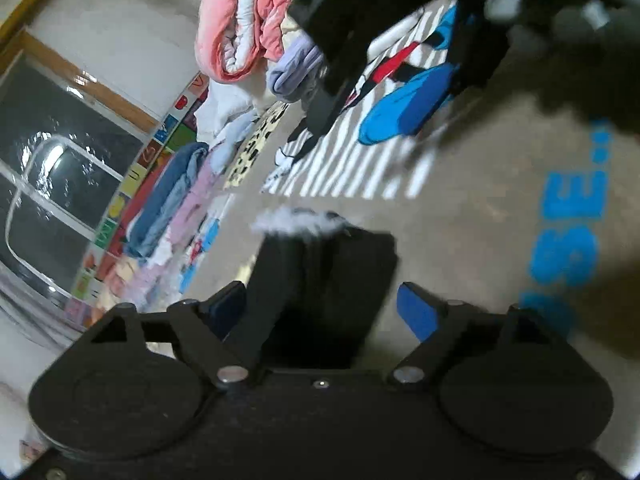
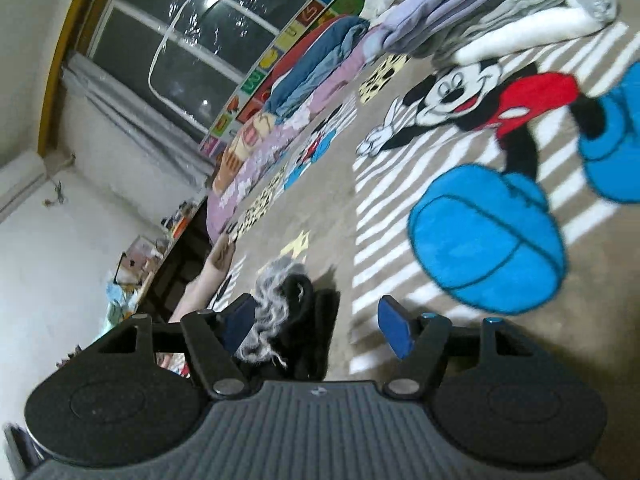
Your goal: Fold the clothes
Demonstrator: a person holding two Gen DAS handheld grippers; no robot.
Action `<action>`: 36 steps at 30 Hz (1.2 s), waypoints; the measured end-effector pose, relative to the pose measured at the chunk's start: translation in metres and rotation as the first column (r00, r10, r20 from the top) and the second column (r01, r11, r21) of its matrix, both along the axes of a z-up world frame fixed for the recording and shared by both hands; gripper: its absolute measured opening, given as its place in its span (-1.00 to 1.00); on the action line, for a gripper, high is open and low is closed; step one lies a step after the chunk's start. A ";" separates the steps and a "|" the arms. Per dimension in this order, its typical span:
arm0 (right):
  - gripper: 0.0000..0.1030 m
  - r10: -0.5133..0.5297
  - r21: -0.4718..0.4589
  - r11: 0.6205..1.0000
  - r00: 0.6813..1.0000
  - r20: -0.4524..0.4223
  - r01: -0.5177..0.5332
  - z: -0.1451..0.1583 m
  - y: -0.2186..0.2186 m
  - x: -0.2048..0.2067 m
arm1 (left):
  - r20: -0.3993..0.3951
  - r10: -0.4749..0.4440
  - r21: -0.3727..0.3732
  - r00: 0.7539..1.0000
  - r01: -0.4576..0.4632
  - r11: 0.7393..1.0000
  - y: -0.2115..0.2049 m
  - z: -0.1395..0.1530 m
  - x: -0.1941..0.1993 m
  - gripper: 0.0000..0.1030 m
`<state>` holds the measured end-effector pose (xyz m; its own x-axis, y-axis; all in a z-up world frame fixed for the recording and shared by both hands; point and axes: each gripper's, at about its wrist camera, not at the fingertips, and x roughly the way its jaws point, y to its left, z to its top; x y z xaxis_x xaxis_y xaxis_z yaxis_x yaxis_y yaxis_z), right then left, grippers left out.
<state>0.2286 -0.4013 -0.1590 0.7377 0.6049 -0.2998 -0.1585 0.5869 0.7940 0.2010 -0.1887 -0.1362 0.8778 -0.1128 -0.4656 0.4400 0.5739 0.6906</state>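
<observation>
A black garment with a white fluffy trim [image 1: 320, 276] lies on the rug between the spread fingers of my left gripper [image 1: 322, 312], which is open. In the right wrist view the same black garment with grey-white fleece [image 2: 288, 320] sits between the blue pads of my right gripper [image 2: 318, 328], also open; the left pad [image 2: 238, 320] touches the fleece. The other gripper's black body [image 1: 360, 24] shows blurred at the top of the left wrist view.
A Mickey Mouse rug [image 2: 480, 128] covers the floor. Folded and piled clothes stand along its far side: pink [image 1: 244, 20], lilac and grey [image 2: 480, 8], blue denim [image 2: 320, 60]. A dark window [image 2: 208, 40] and a colourful alphabet mat border [image 1: 132, 184] lie behind.
</observation>
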 end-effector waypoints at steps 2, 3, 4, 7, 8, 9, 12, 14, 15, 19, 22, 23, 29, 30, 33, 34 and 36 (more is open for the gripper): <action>0.35 -0.026 0.007 1.000 1.000 0.009 0.026 0.001 -0.011 -0.002 | 0.030 0.002 0.059 1.000 -0.004 0.998 -0.010 -0.007 0.008 0.84; 0.35 -0.041 0.015 0.999 0.999 0.011 0.041 0.000 -0.017 -0.003 | 0.045 0.002 0.089 0.999 -0.006 0.996 -0.016 -0.010 0.012 0.89; 0.36 -0.053 0.029 0.998 0.999 0.009 0.053 -0.001 -0.022 -0.003 | 0.057 0.005 0.112 0.998 -0.011 0.994 -0.020 -0.013 0.016 0.89; 0.36 -0.070 0.067 0.995 0.998 0.000 0.070 -0.007 -0.033 -0.003 | 0.068 0.038 0.114 0.997 -0.046 0.992 -0.022 -0.013 0.021 0.89; 0.36 -0.072 0.074 0.995 0.997 0.000 0.071 -0.007 -0.035 -0.003 | 0.077 0.035 0.136 0.996 -0.045 0.990 -0.025 -0.013 0.019 0.79; 0.36 -0.073 0.080 0.994 0.997 0.000 0.073 -0.008 -0.037 -0.003 | 0.083 0.030 0.161 0.996 -0.043 0.986 -0.029 -0.013 0.016 0.61; 0.36 -0.075 0.083 0.994 0.997 0.008 0.074 -0.007 -0.041 -0.003 | 0.095 0.011 0.279 0.995 -0.037 0.960 -0.042 -0.018 0.013 0.18; 0.36 -0.081 0.089 0.993 0.997 0.010 0.080 -0.007 -0.045 -0.004 | 0.094 0.005 0.371 0.996 -0.040 0.928 -0.050 -0.024 0.013 0.15; 0.37 -0.086 0.092 0.992 0.996 0.010 0.084 -0.007 -0.047 -0.004 | 0.084 0.006 0.402 0.996 -0.040 0.915 -0.053 -0.027 0.013 0.18; 0.38 -0.097 0.106 0.990 0.995 0.009 0.095 -0.007 -0.052 -0.003 | 0.100 0.063 0.411 0.993 -0.098 0.906 -0.062 -0.026 0.031 0.39; 0.41 -0.103 0.114 0.988 0.995 0.011 0.101 -0.007 -0.053 -0.001 | 0.063 0.110 0.394 0.992 -0.126 0.910 -0.065 -0.023 0.050 0.35; 0.41 -0.105 0.117 0.988 0.994 0.011 0.103 -0.007 -0.053 0.000 | 0.052 0.122 0.386 0.991 -0.133 0.913 -0.066 -0.022 0.056 -0.07; 0.41 -0.114 0.147 0.983 0.993 0.011 0.111 -0.009 -0.053 0.005 | 0.079 0.185 0.151 0.980 -0.195 0.969 -0.048 0.033 0.059 -0.36; 0.41 -0.112 0.156 0.982 0.994 0.016 0.108 -0.009 -0.053 0.005 | 0.082 0.200 0.065 0.976 -0.205 0.977 -0.042 0.056 0.059 -0.37; 0.41 -0.115 0.175 0.979 0.993 0.039 0.106 -0.007 -0.054 0.008 | -0.006 0.238 -0.346 0.971 -0.225 0.911 -0.003 0.126 0.060 -0.37; 0.41 -0.122 0.190 0.975 0.992 0.046 0.111 -0.008 -0.055 0.009 | -0.050 0.243 -0.478 0.969 -0.237 0.846 0.016 0.140 0.061 -0.37; 0.41 -0.140 0.226 0.966 0.989 0.057 0.123 -0.009 -0.058 0.011 | -0.138 0.232 -0.706 0.963 -0.260 0.659 0.052 0.169 0.063 -0.37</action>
<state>0.2392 -0.4595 -0.1679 0.8298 0.5466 -0.1127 -0.1529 0.4169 0.8960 0.2642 -0.1365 0.0324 0.9083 -0.2039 -0.3653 0.2244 0.9744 0.0139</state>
